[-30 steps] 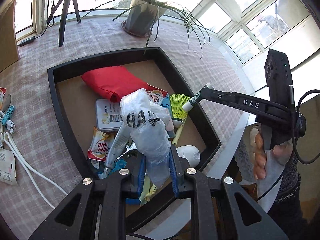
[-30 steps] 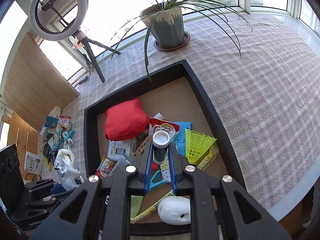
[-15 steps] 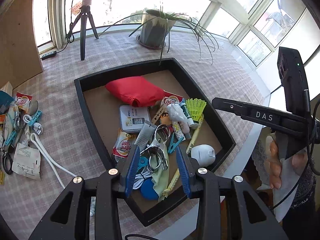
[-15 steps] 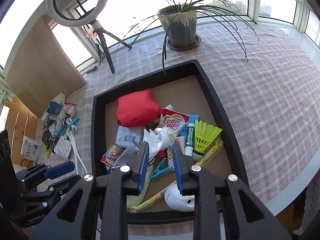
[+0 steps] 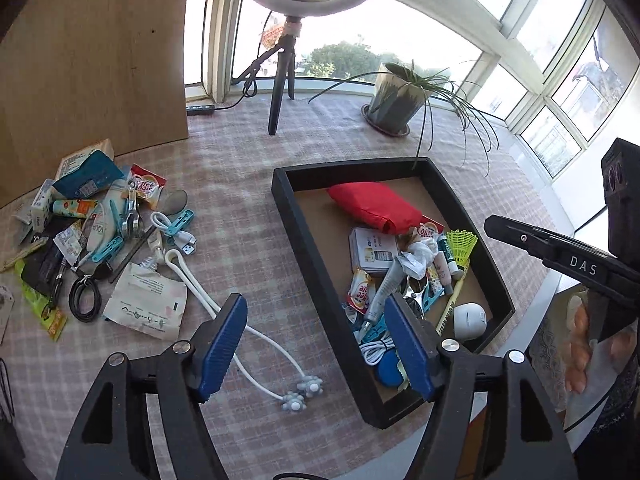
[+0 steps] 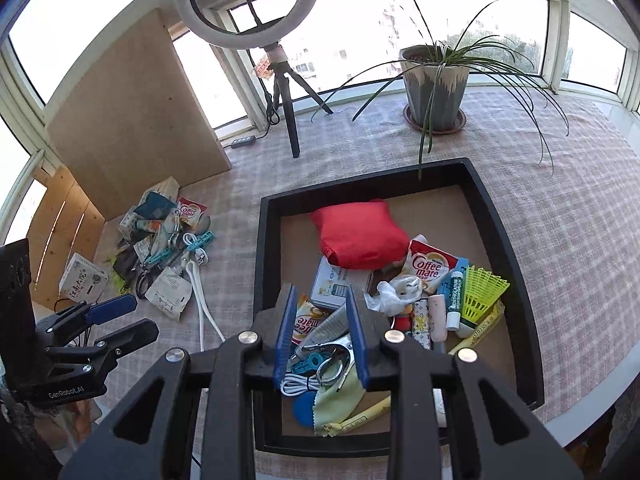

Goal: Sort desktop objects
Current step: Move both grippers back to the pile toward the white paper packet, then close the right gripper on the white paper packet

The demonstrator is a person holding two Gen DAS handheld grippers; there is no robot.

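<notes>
both claws have just let go of what they carried. a second ago the left claw (image 5: 316,344) was pinched on a crumpled plastic bag and the right claw (image 6: 320,336) on a small white-capped tube; now the bag (image 5: 418,254) lies in the tray (image 5: 304,248) on top of the other bits, just beside the red pouch (image 5: 374,206), and the tube (image 6: 454,300) lies next to the yellow shuttlecock (image 6: 480,292). the left claw's jaws have just been opening and now stand wide with nothing between them. the right claw's jaws have also been opening, but only part way; they are empty too, with tray clutter showing through the gap below them.

both views have also widened out: half a second ago the left one was close over the tray, and now it takes in the bare checked counter (image 5: 248,200) and the unsorted pile (image 5: 96,236) on the left side, with a white cable (image 5: 224,320) running between pile and claw.

so this reads as the end of one drop-off. two more things are in the tray, and the pile well away from it is plainly not done: packets, clips, a black cord loop and a spoon are all out there. the next move looks like a reach toward that pile, and the left claw, already wide, seems the readier of the two. the tangle there may make picking out one item awkward.
</notes>
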